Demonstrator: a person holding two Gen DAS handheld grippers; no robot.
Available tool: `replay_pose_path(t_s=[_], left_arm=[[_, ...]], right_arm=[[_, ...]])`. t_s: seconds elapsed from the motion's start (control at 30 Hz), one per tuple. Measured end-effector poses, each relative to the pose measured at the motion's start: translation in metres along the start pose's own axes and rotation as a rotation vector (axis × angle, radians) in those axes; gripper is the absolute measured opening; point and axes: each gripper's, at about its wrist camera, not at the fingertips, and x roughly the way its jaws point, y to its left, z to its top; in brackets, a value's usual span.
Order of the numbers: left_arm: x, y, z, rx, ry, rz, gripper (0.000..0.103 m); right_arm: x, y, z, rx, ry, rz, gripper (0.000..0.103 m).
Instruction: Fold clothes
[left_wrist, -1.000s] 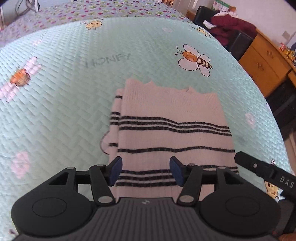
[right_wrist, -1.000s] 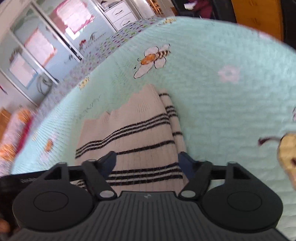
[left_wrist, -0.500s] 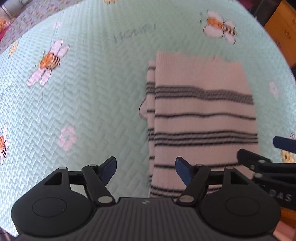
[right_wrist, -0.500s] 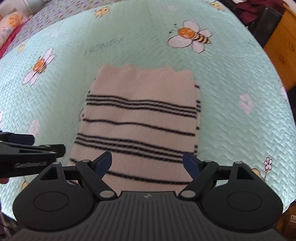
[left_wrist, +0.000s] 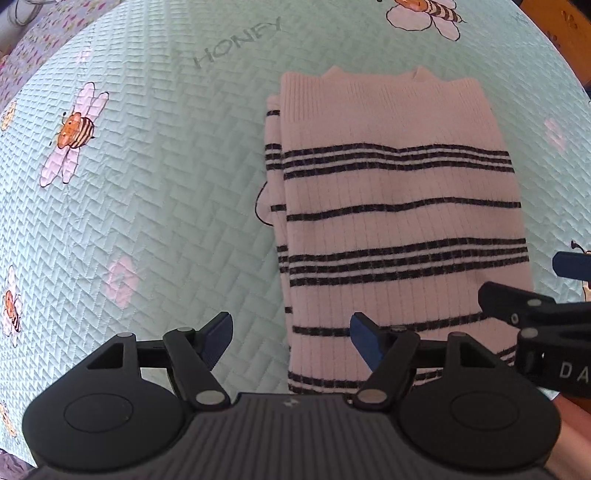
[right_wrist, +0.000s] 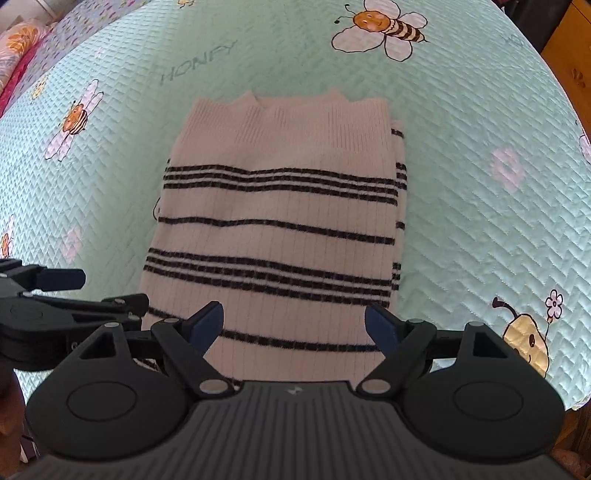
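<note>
Sweater (right_wrist: 277, 229) R fold edge – R view only

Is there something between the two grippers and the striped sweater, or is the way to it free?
Nothing visible blocks it. The striped sweater lies folded on the bee quilt, with nothing on it. The right gripper and left gripper are both open at its near edge.

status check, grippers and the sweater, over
Left gripper open, empty. Right gripper open, empty. Striped sweater folded flat on the bee quilt, nothing in the way.
</note>
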Motion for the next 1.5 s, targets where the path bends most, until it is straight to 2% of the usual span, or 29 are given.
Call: replay_pose_path(t_s=[0.3,1.07,1.17,1.23,1.3,1.43,1.47,1.5], left_arm=[[0.004,-0.007,0.000,0.004,0.014,-0.020,0.073],[-0.002,-0.007,-0.006,-0.008,-0.011,-0.021,0.073],[-0.006,-0.004,-0.009,-0.010,-0.056,-0.039,0.070],[-0.012,-0.001,-0.014,-0.002,-0.121,-0.054,0.068],[-0.020,0.007,-0.025,-0.005,-0.226,-0.062,0.068],[-0.028,0.040,-0.052,-0.076,-0.377,-0.043,0.068],[-0.030,0.050,-0.061,-0.097,-0.414,-0.037,0.068],[-0.033,0.060,-0.071,-0.116,-0.458,-0.018,0.068]], right_arm=[[0.004,-0.008,0.003,0.026,-0.004,0.016,0.083],[-0.002,-0.003,-0.004,0.026,-0.038,0.006,0.083],[-0.004,-0.002,-0.007,0.031,-0.062,0.009,0.083],[-0.015,0.008,-0.023,0.002,-0.202,0.019,0.083],[-0.026,0.020,-0.041,-0.031,-0.353,0.028,0.083],[-0.049,0.043,-0.076,-0.097,-0.654,0.048,0.084],[-0.055,0.048,-0.085,-0.113,-0.730,0.053,0.087],[-0.050,0.053,-0.093,-0.102,-0.745,0.097,0.091]])
